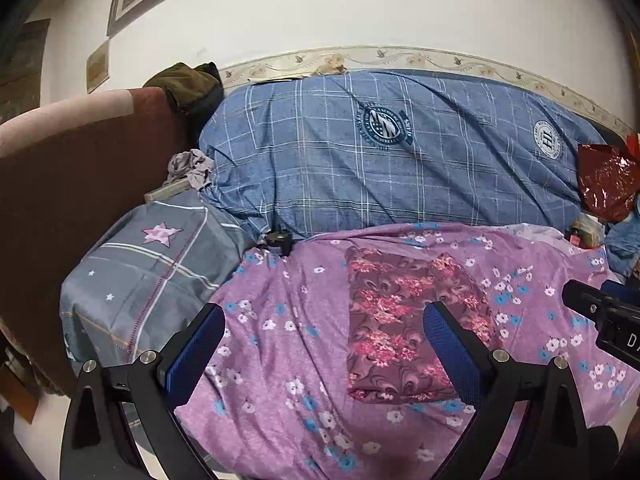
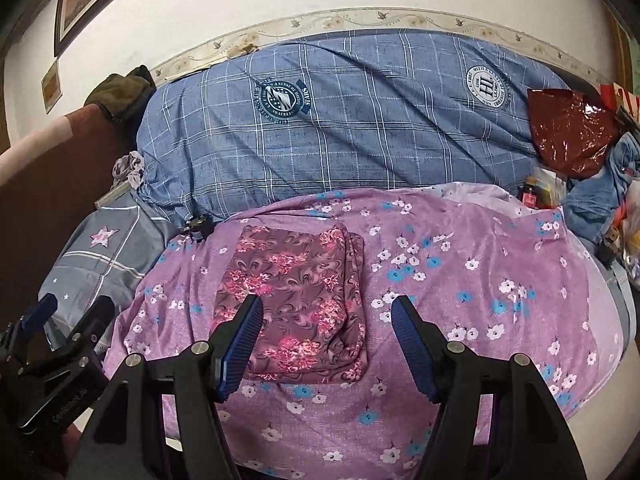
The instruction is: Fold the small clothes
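A maroon garment with pink flowers (image 1: 404, 324) (image 2: 298, 300) lies folded into a flat rectangle on the purple floral bed sheet (image 1: 280, 340) (image 2: 460, 300). My left gripper (image 1: 324, 344) hovers open over the sheet, its right finger above the garment's right edge and nothing between the fingers. My right gripper (image 2: 327, 340) is open too, with its left finger over the garment's lower left part. In the right wrist view the left gripper (image 2: 66, 312) shows at the lower left, off the sheet's edge. The right gripper's body (image 1: 604, 316) shows at the right edge of the left wrist view.
A blue checked quilt (image 1: 380, 152) (image 2: 340, 128) is rolled along the wall behind the sheet. A grey star pillow (image 1: 152, 264) (image 2: 96, 256) lies left, by a brown headboard (image 1: 80, 168). A shiny red bag (image 1: 608, 180) (image 2: 568, 132) and clutter sit at the right.
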